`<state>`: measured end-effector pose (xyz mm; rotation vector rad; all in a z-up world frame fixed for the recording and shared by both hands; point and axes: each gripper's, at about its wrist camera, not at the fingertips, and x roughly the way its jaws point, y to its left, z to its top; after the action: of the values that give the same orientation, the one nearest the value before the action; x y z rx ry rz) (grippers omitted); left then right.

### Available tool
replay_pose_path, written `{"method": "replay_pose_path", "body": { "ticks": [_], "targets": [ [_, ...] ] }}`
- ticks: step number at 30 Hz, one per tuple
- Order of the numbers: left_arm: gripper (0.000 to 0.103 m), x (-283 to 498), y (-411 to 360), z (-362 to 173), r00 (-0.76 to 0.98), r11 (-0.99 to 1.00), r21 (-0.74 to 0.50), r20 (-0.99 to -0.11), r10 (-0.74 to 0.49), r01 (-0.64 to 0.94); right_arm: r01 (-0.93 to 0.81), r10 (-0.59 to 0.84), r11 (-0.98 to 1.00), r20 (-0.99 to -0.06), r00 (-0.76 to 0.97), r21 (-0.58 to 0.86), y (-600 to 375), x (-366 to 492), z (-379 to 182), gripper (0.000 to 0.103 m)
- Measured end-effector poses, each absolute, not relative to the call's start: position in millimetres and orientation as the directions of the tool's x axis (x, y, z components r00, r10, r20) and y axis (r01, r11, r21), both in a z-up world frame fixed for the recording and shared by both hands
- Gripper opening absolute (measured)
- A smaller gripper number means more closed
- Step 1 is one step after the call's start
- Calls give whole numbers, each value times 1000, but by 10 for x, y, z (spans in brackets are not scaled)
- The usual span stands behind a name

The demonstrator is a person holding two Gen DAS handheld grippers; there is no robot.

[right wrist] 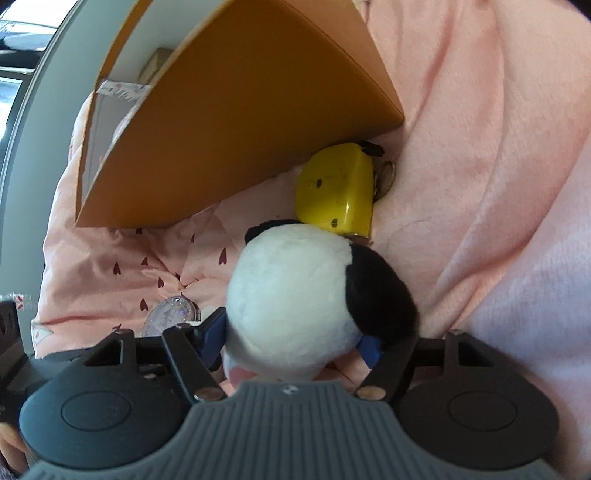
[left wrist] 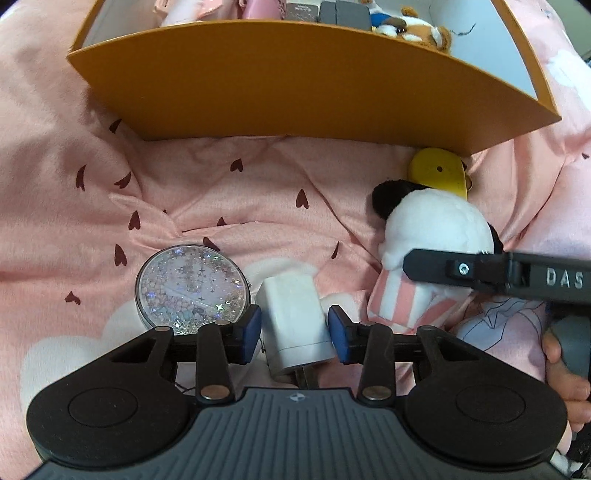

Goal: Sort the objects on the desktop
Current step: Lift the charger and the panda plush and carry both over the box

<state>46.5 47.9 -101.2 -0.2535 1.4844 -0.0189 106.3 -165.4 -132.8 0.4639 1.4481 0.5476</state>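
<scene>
1. Covering everything underneath is a pink bedspread (left wrist: 258, 177) printed with dark red hearts and white clouds; all the things lie on it
2. An orange box (left wrist: 280, 85) stands at the far side, its near wall facing both cameras; inside, seen from the left wrist, are a brown and white plush (left wrist: 410, 27), a grey case and pink items
3. A black and white plush toy (right wrist: 291, 295) with pink striped cloth lies to the right of the middle, just in front of a yellow tape measure (right wrist: 336, 188) that sits against the box's corner
4. The right claw (right wrist: 295, 341) straddles the plush toy, blue pads on either side of it; whether the pads press on it I cannot tell
5. The left claw (left wrist: 295, 332) points steeply down with a white charger plug (left wrist: 295, 321) between its blue pads; a small gap shows on each side, so it is released, not gripping
6. A round glitter-filled case (left wrist: 192, 291) lies just left of the plug, beside the left pad
7. A person's fingers (left wrist: 565, 384) hold the right tool's handle at the right edge
</scene>
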Motion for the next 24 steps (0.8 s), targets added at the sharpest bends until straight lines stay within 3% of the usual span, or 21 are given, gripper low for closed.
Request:
{"method": "replay_pose_path", "body": {
  "ticks": [11, 24],
  "targets": [
    [40, 402, 694, -616, 221, 949, -265, -949, -225, -173, -235, 586, 801, -801, 119, 551, -1731, 901, -745, 70],
    [40, 429, 713, -14, 436, 904, -413, -838, -329, -112, -421, 614, 765, -749, 249, 487, -1863, 902, 86, 70]
  ]
}}
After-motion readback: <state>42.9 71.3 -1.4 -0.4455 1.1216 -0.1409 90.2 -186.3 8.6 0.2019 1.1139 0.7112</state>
